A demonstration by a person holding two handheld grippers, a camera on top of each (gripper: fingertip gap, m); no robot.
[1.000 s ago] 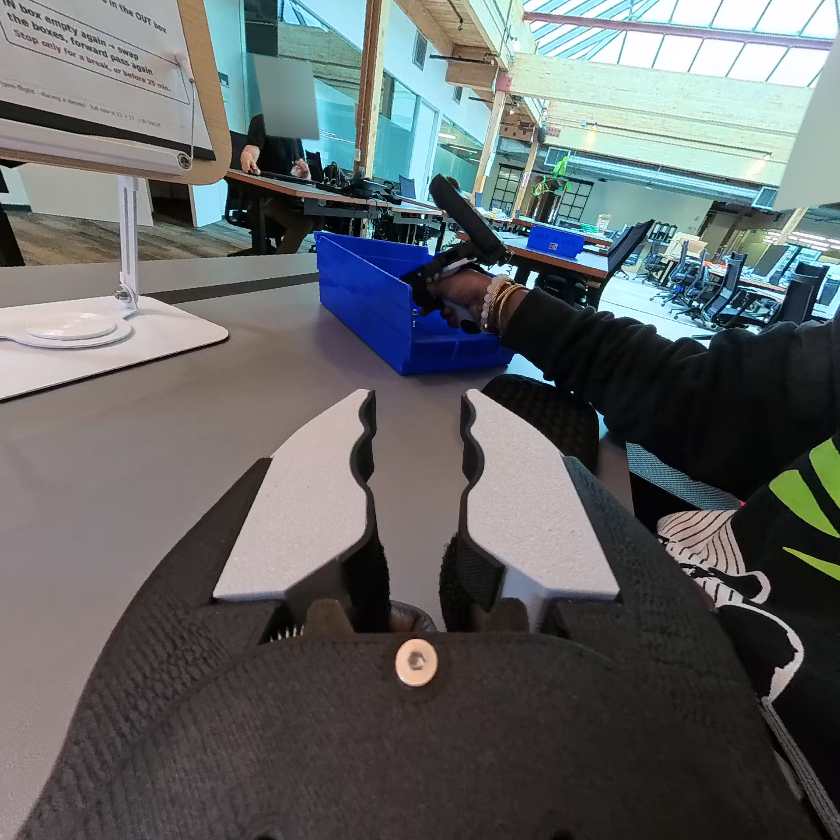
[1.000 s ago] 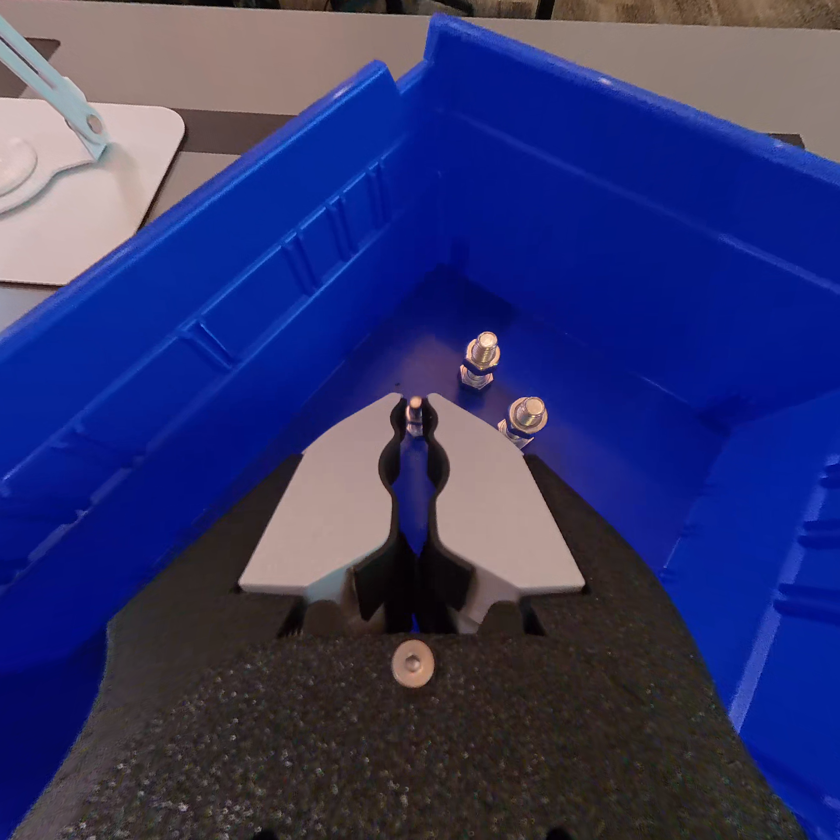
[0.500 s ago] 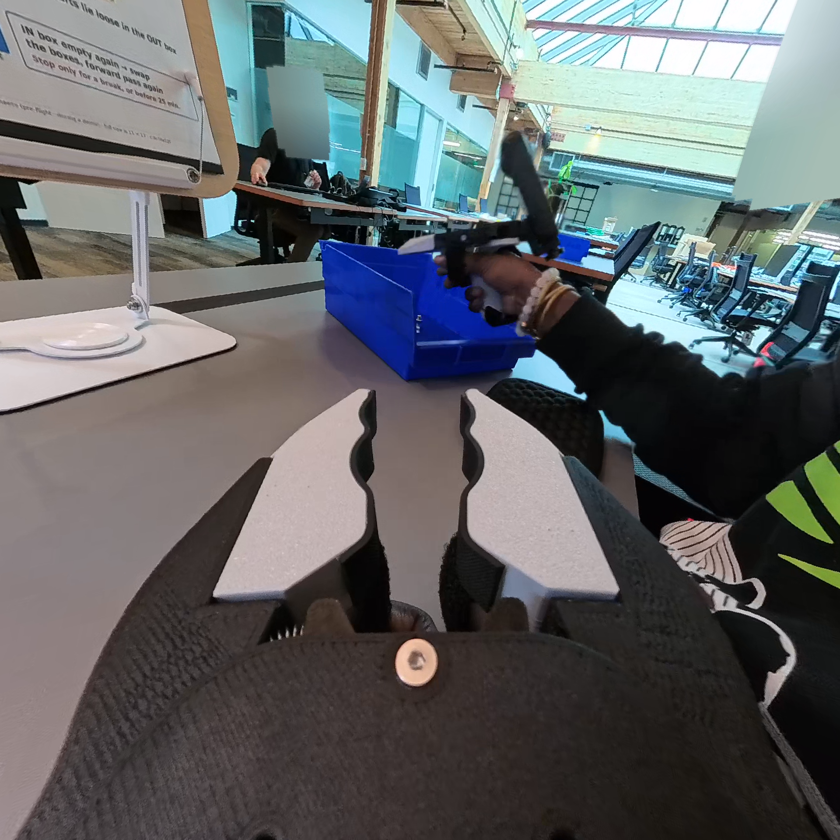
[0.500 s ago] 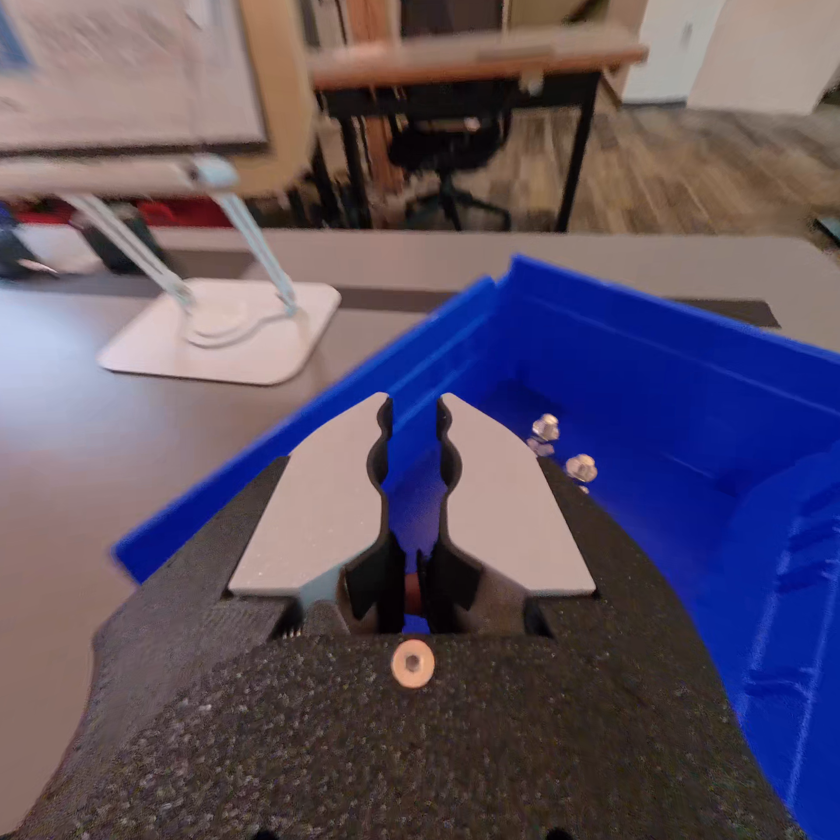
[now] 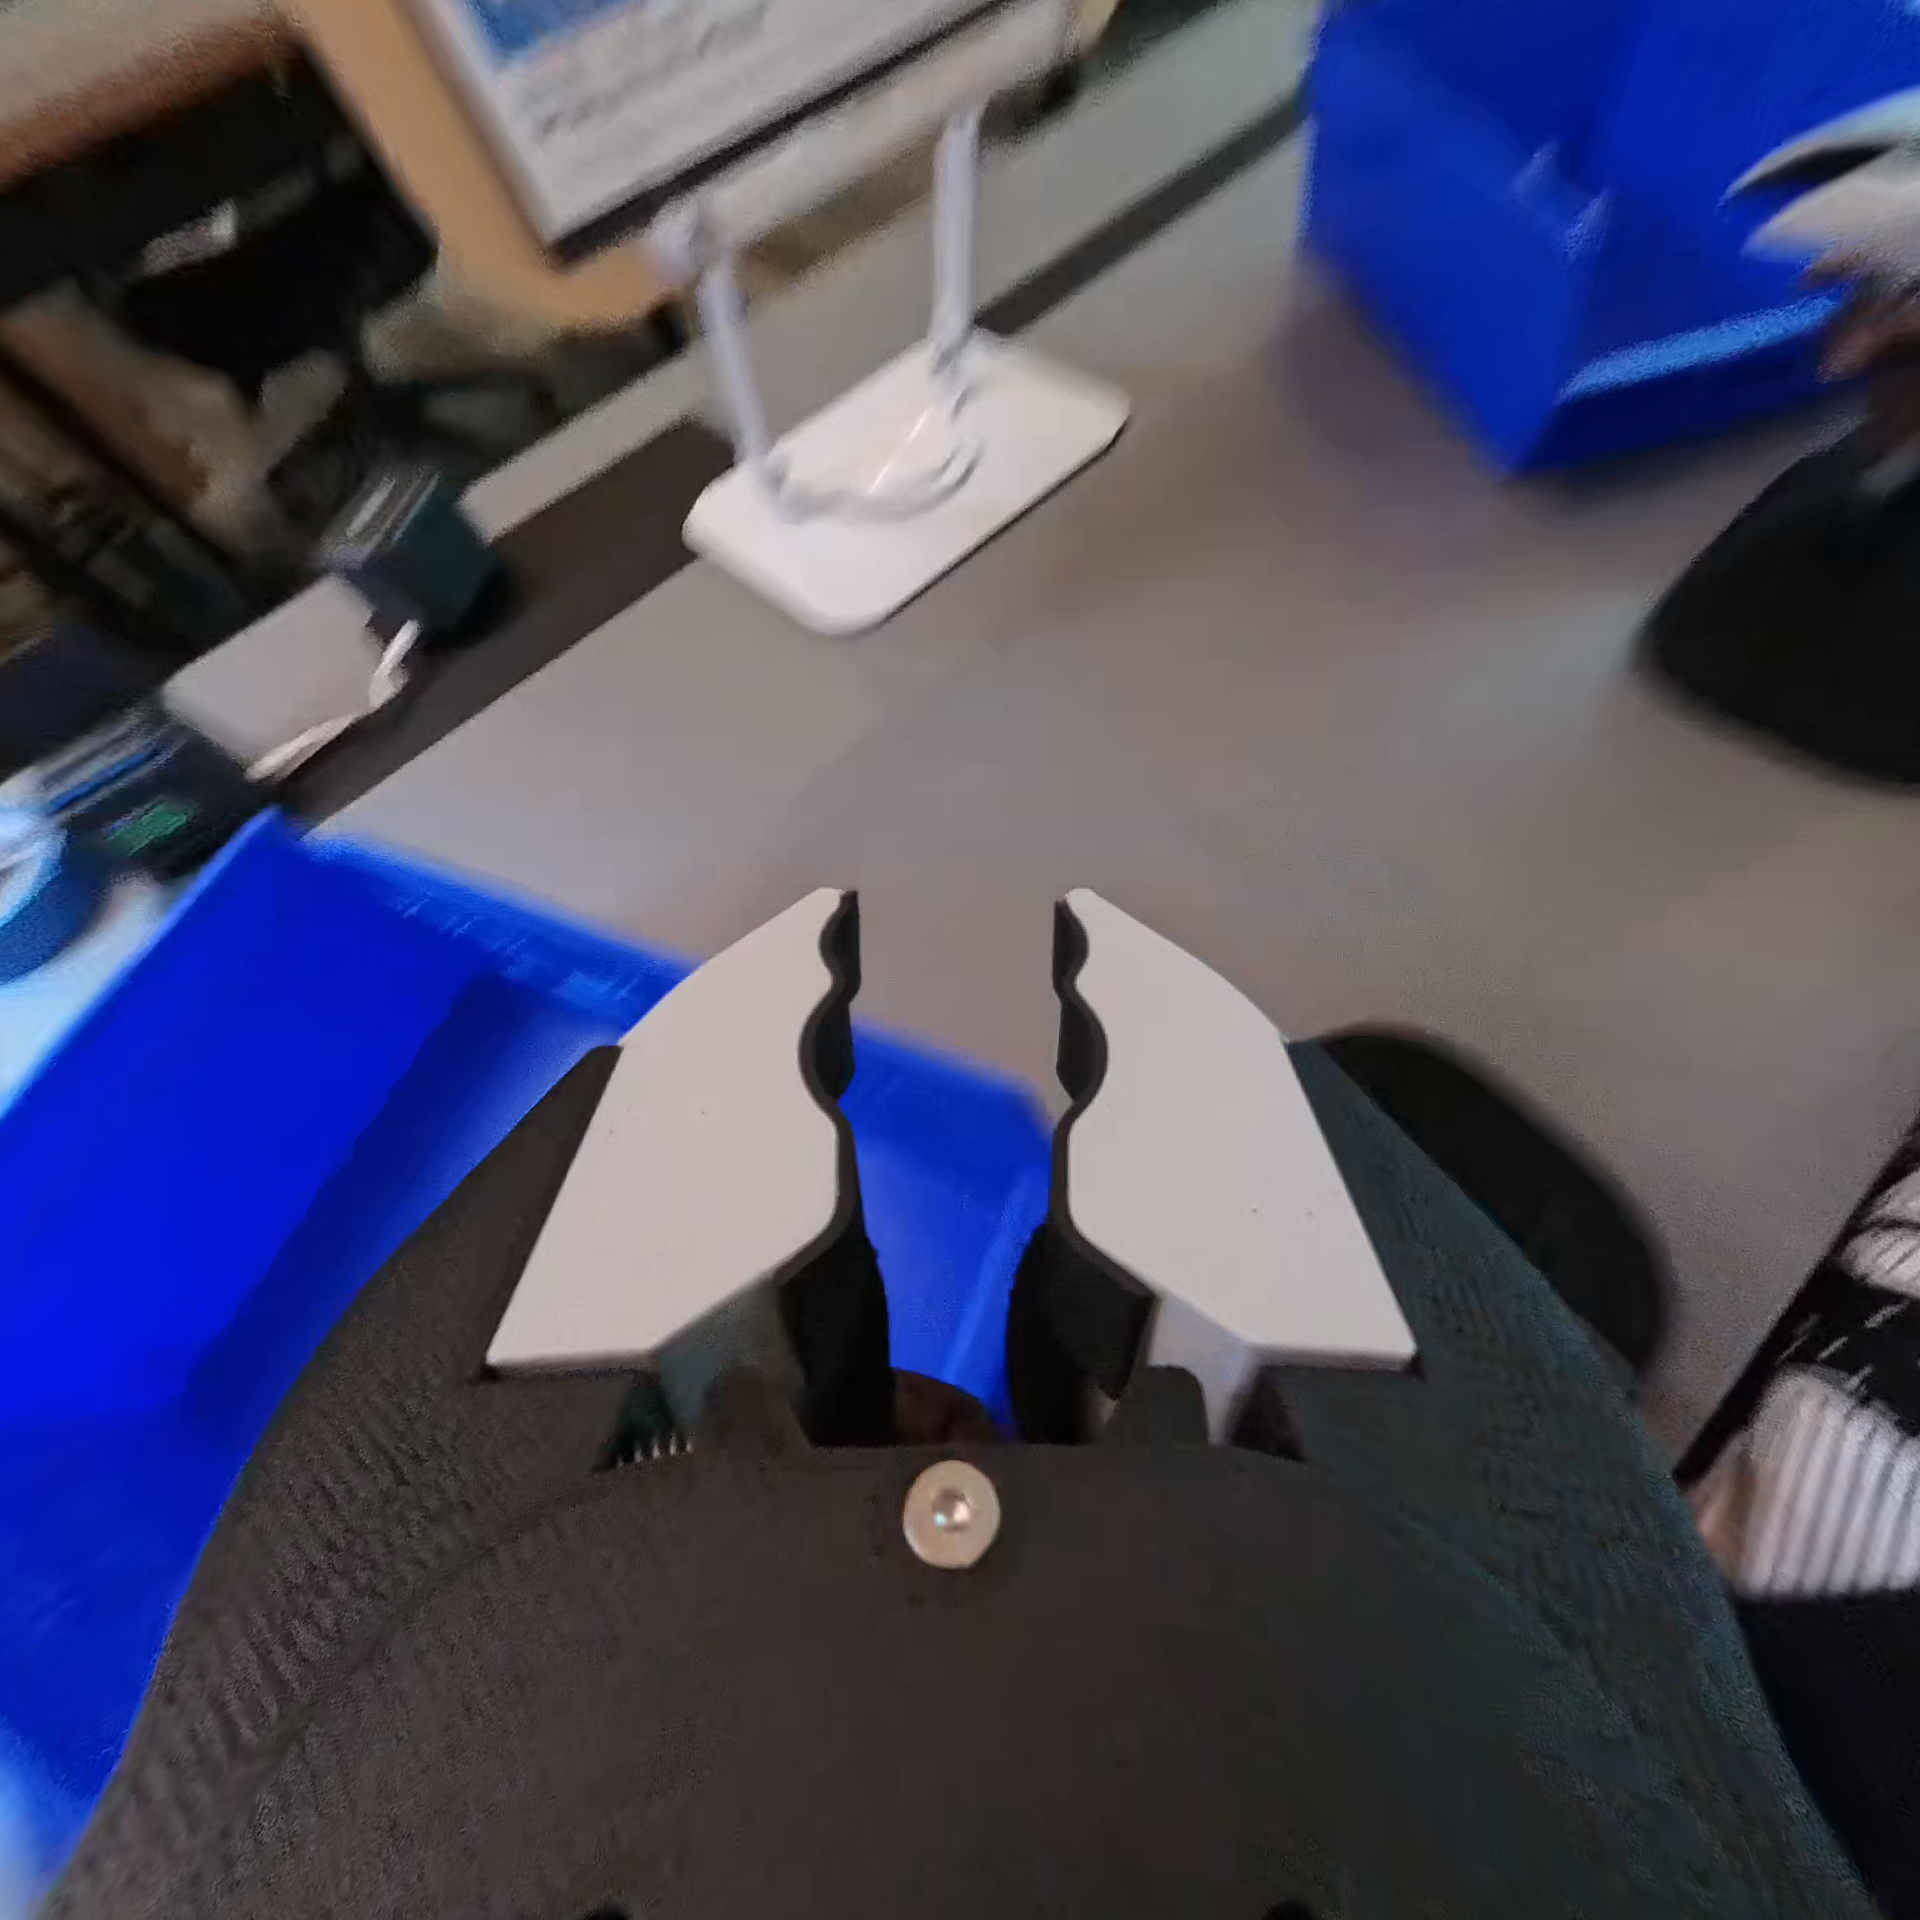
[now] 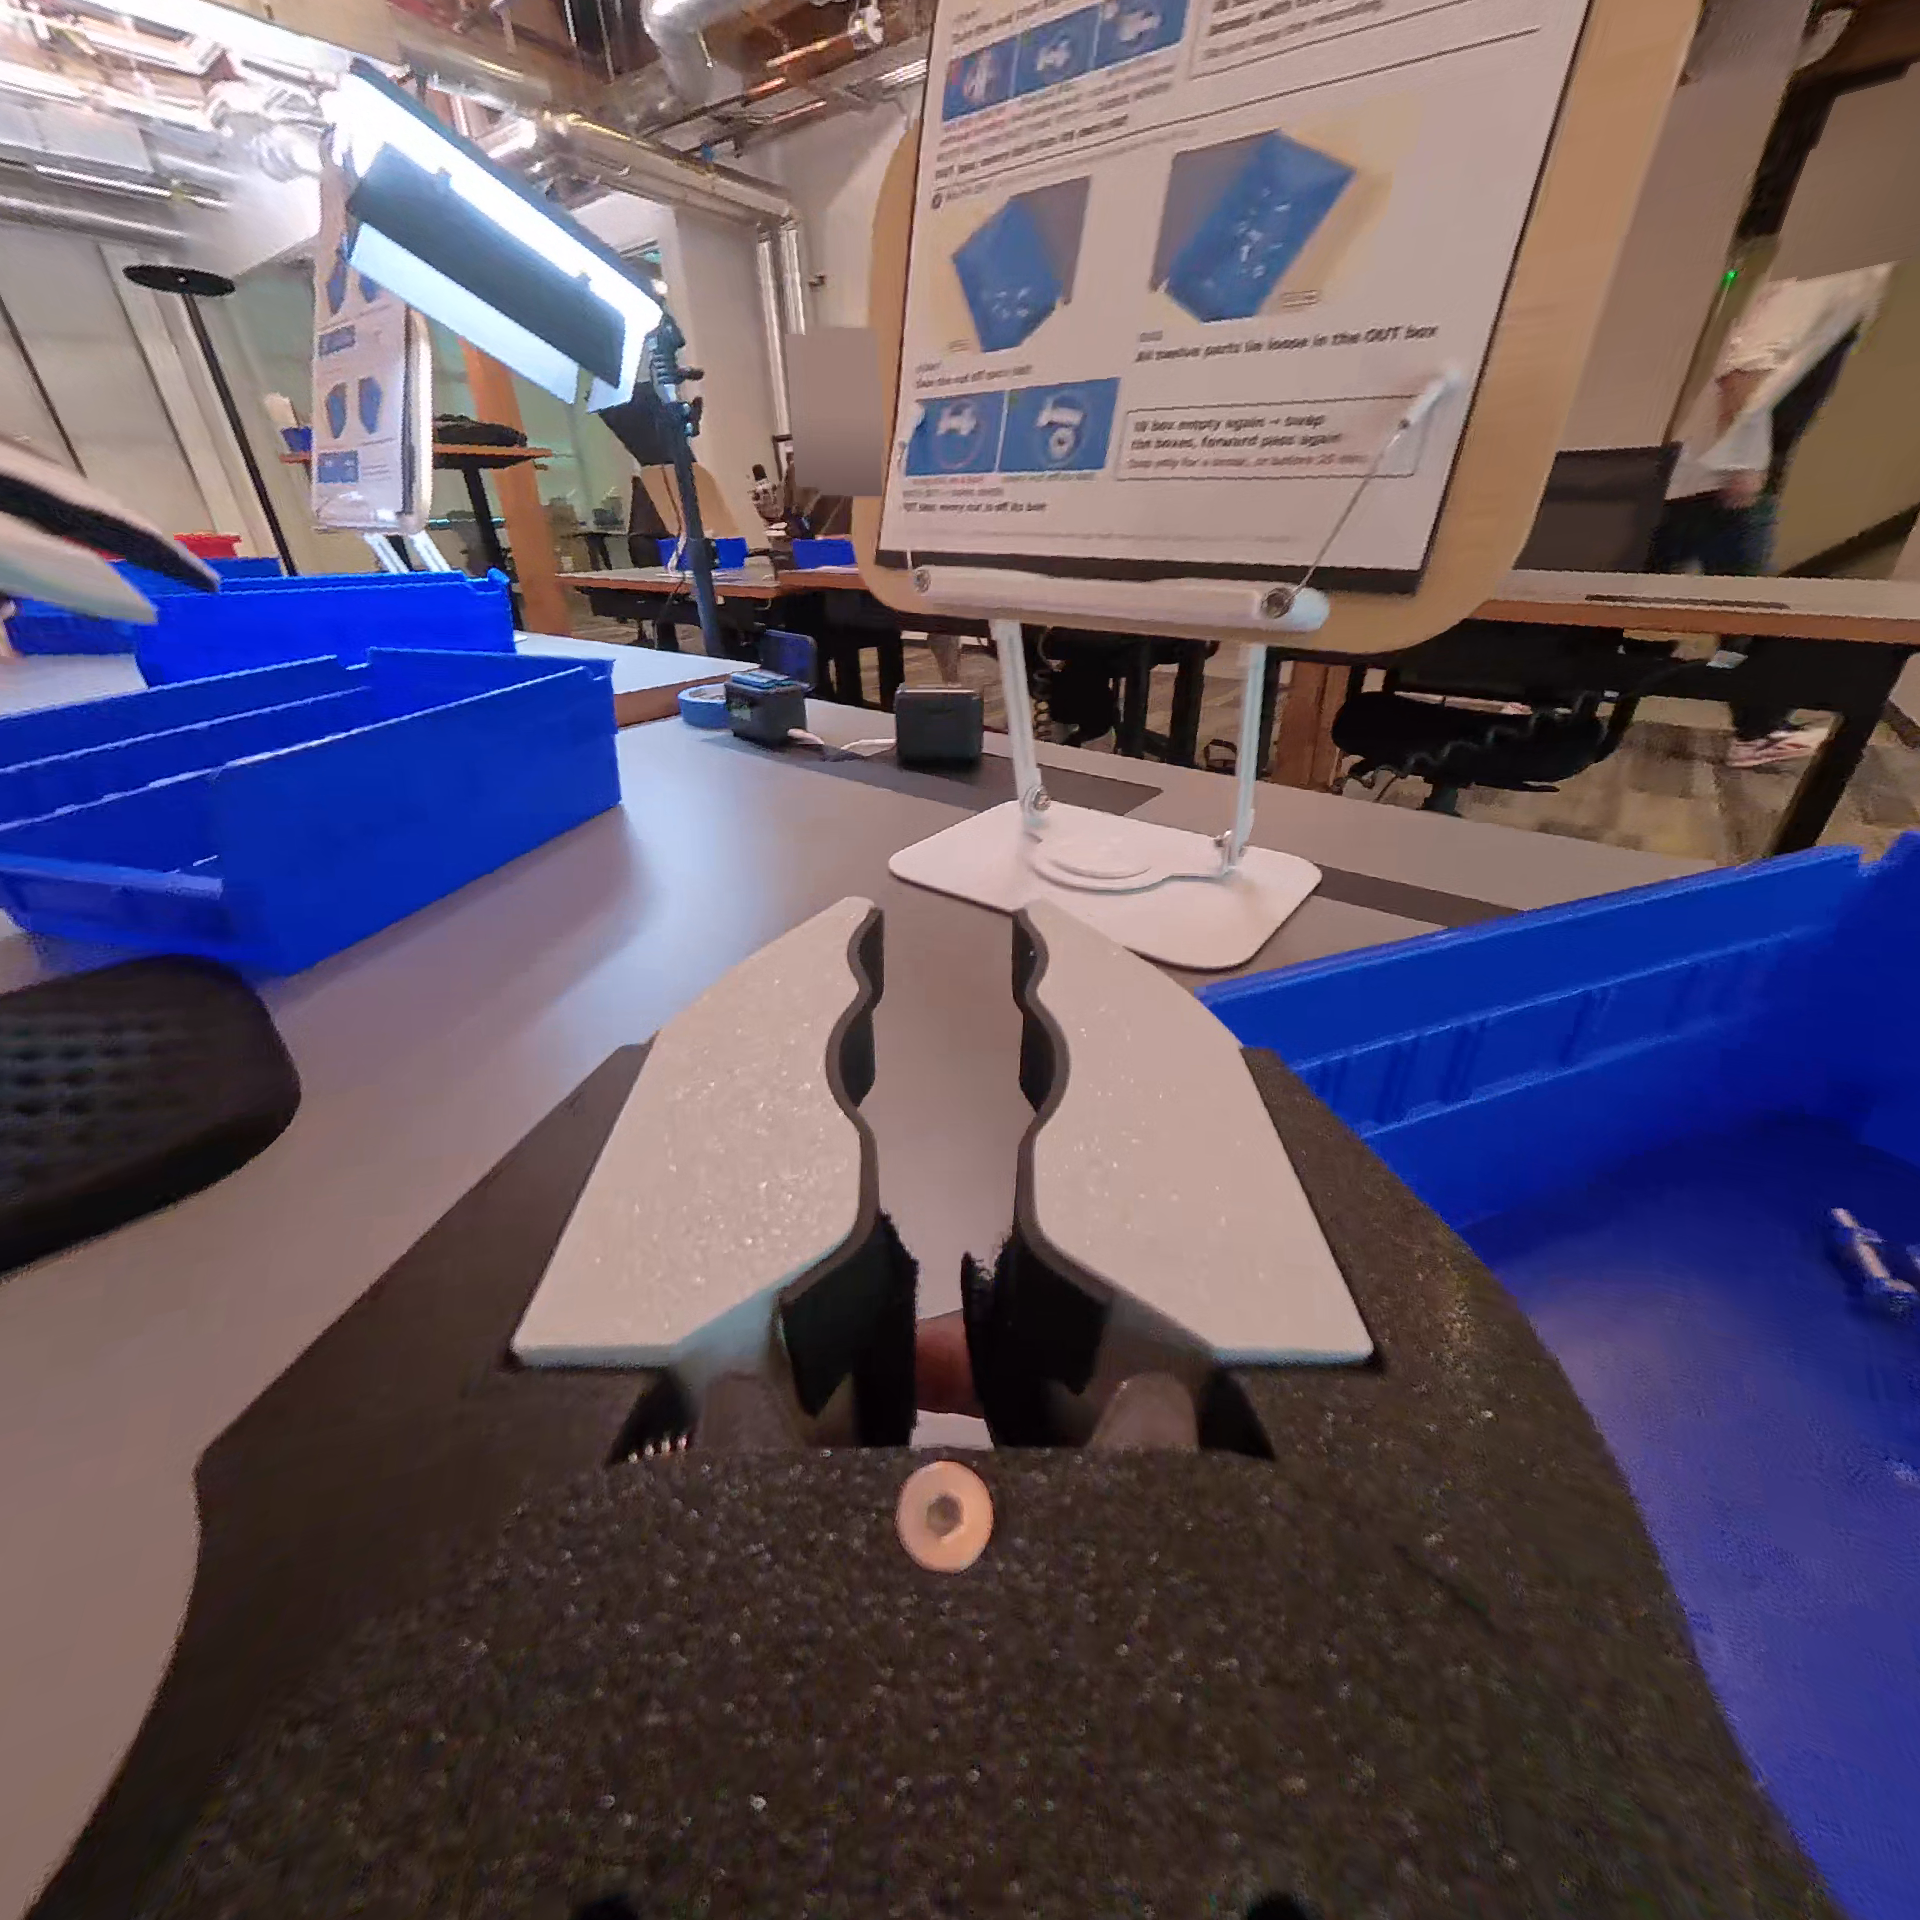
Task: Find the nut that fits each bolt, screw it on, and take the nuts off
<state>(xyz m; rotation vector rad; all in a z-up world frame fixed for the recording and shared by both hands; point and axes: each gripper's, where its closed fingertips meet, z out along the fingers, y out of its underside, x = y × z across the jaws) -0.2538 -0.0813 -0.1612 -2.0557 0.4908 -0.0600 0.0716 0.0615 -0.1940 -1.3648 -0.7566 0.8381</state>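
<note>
Currently both hand-held grippers are empty with jaws apart: the left hand-held gripper [image 5: 956,914] hovers over the near blue bin [image 5: 260,1091], the right hand-held gripper [image 6: 948,930] above the grey counter [image 6: 623,935] beside another blue bin [image 6: 1558,1018]. On that bin's floor at the far right lies a small bolt [image 6: 1875,1262], seemingly on its side, long axis roughly left-right. Being hard, smooth metal, it probably rolls easily, so pinching across the shank seems best.

Blue bins [image 6: 312,790], grey table [image 6: 582,935], white stand base [image 6: 1195,883], perhaps striped fabric [image 5: 1829,1455]
</note>
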